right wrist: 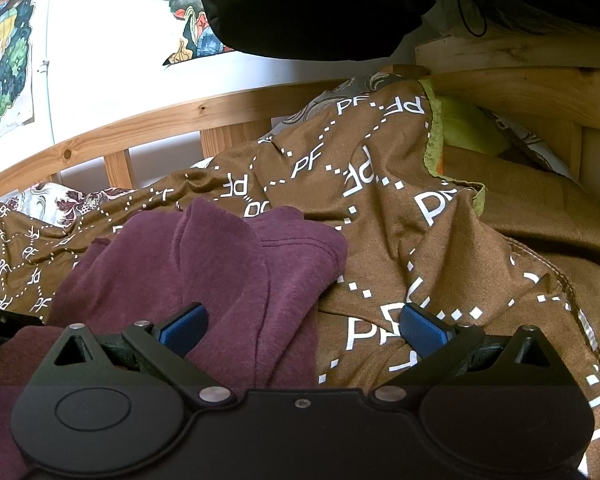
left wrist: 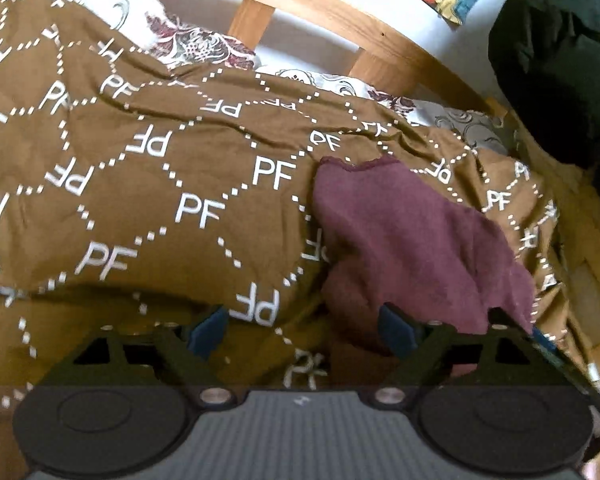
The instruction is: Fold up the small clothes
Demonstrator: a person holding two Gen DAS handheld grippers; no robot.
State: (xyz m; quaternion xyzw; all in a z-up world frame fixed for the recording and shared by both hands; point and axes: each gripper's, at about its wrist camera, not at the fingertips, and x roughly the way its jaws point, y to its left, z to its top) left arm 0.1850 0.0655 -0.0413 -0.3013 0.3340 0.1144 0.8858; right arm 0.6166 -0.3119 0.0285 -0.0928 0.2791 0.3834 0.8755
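Left gripper [left wrist: 302,330] spread wide, blue pads apart over the brown PF-printed bedspread [left wrist: 148,184], nothing between them; right-hand pad's tip against the near hem of the maroon garment [left wrist: 412,240], with no grip on it. Right gripper [right wrist: 302,330] likewise wide open, holding nothing, its left pad lying over the same maroon garment [right wrist: 220,264], its right pad over bare bedspread [right wrist: 440,248]. Just ahead of the left gripper and off to its right, garment bunched in a rumpled heap on the bedspread, one stitched edge on the far side; ahead and left of the right gripper, same heap with a soft ridge standing up along its middle and a folded hem at the far right. Kind of garment hard to tell from either view; near part hidden under both gripper bodies. Farther on, floral sheet [left wrist: 196,46] peeking out past the bedspread's edge, mostly covered. Beyond the right gripper, yellow-green cloth [right wrist: 468,132] half tucked under the bedspread's fringe. Behind all, wooden bed rail [left wrist: 320,4] with slats, then white wall with colourful drawings [right wrist: 4,68], cut off at the frame edge. Dark bulky cloth [right wrist: 320,4] overhanging at top, shape unclear.
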